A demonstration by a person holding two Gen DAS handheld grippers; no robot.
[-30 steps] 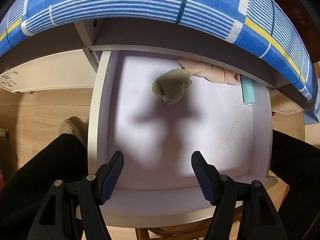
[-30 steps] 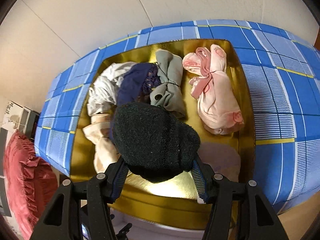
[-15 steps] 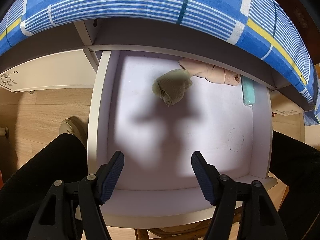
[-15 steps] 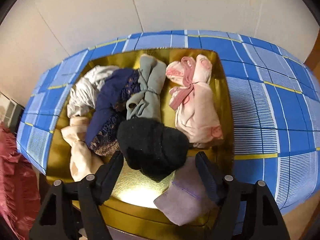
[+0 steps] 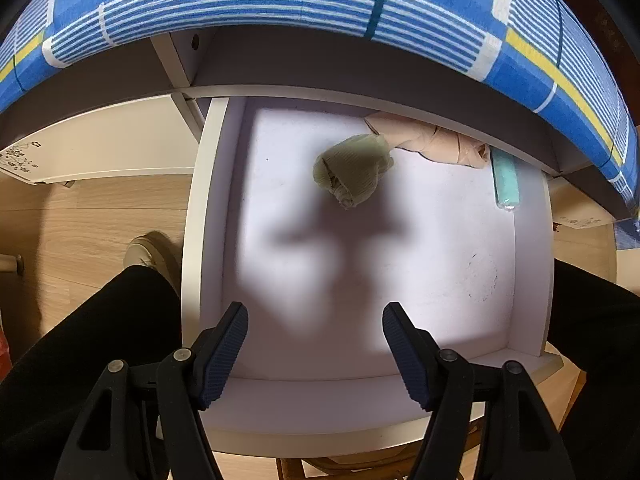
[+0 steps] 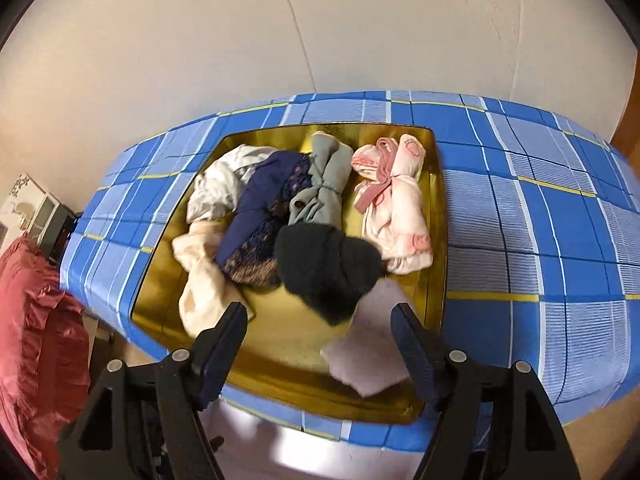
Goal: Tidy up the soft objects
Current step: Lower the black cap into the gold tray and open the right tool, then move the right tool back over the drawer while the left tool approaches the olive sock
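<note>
A gold tray point(image 6: 288, 344) sits on the blue plaid tabletop point(image 6: 540, 208). In it lie a black knit bundle point(image 6: 328, 268), a navy lace piece point(image 6: 264, 216), a grey-green roll point(image 6: 324, 184), a pink and white bundle point(image 6: 396, 208), a white cloth point(image 6: 220, 188), a cream piece point(image 6: 200, 280) and a lilac cloth point(image 6: 372, 348). My right gripper point(image 6: 320, 328) is open and empty, just in front of the black bundle. My left gripper point(image 5: 316, 332) is open and empty over the open white drawer point(image 5: 440, 272), which holds an olive sock bundle point(image 5: 352, 168), a peach bundle point(image 5: 432, 140) and a teal roll point(image 5: 506, 180).
The person's black-clad legs point(image 5: 92, 344) flank the drawer. Wooden floor point(image 5: 80, 220) lies to the left. A red pillow point(image 6: 36, 336) and a white box point(image 6: 28, 208) sit left of the table. A pale wall point(image 6: 320, 28) stands behind.
My right gripper opened and let go of the black knit bundle, which now lies in the gold tray, and it drew back and up. My left gripper has stayed still.
</note>
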